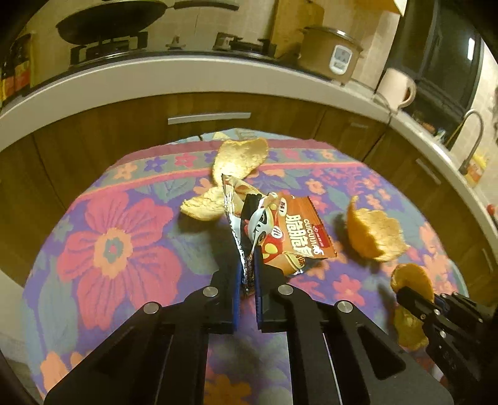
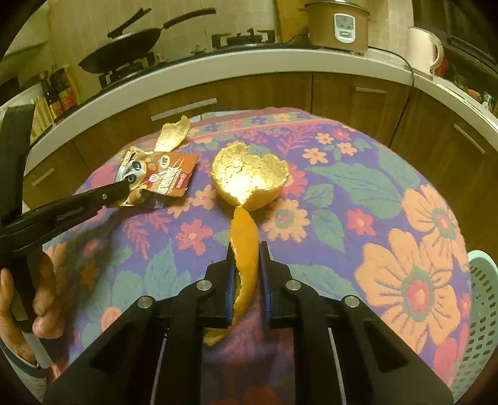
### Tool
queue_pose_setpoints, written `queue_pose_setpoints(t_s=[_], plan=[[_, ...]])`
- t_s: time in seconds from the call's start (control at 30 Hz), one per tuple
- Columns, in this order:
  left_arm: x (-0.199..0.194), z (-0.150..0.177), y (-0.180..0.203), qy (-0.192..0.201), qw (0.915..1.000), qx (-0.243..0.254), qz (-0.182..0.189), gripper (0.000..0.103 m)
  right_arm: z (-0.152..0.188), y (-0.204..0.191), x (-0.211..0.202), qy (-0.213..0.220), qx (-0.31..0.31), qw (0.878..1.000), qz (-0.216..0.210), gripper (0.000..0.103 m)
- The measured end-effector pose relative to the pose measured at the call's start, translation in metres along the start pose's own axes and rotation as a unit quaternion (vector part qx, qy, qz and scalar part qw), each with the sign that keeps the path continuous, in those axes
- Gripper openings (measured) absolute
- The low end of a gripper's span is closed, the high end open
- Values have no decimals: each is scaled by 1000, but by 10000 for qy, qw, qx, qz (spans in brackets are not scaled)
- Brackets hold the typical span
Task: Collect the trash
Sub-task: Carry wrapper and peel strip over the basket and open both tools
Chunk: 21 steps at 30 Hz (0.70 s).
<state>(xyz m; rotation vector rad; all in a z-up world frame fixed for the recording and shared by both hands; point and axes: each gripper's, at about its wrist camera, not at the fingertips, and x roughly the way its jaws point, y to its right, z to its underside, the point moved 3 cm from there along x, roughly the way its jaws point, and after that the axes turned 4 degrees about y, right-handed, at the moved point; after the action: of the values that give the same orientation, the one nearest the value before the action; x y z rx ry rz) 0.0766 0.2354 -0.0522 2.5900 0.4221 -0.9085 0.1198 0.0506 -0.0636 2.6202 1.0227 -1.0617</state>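
Left gripper pinches the snack wrapper by its near edge: light, crinkly foil that is best held at a seam. Right gripper clamps a limp strip of orange peel above the floral cloth. Only the right view shows the mint basket at far right, probably the bin.

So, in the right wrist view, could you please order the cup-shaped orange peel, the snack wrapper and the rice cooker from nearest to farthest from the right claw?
1. The cup-shaped orange peel, just ahead of the right claw, which grips an orange peel strip.
2. The snack wrapper, ahead and left, held by the left claw.
3. The rice cooker, on the counter at the back.
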Motion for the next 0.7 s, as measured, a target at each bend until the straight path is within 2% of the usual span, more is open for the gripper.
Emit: queue_pose_setpoints(t_s=[0.33,0.5,0.7], plan=[[-42,4,46,314,9967,106,736,5,0,30,-58,555,194,9981,184,11],[-52,5,92,366,9922,375,1132,5,4,60,-97,956,237,9944,382,11],[-54,16,170,292,9829,844,1613,5,19,111,-135,1236,557,9883,696,11]])
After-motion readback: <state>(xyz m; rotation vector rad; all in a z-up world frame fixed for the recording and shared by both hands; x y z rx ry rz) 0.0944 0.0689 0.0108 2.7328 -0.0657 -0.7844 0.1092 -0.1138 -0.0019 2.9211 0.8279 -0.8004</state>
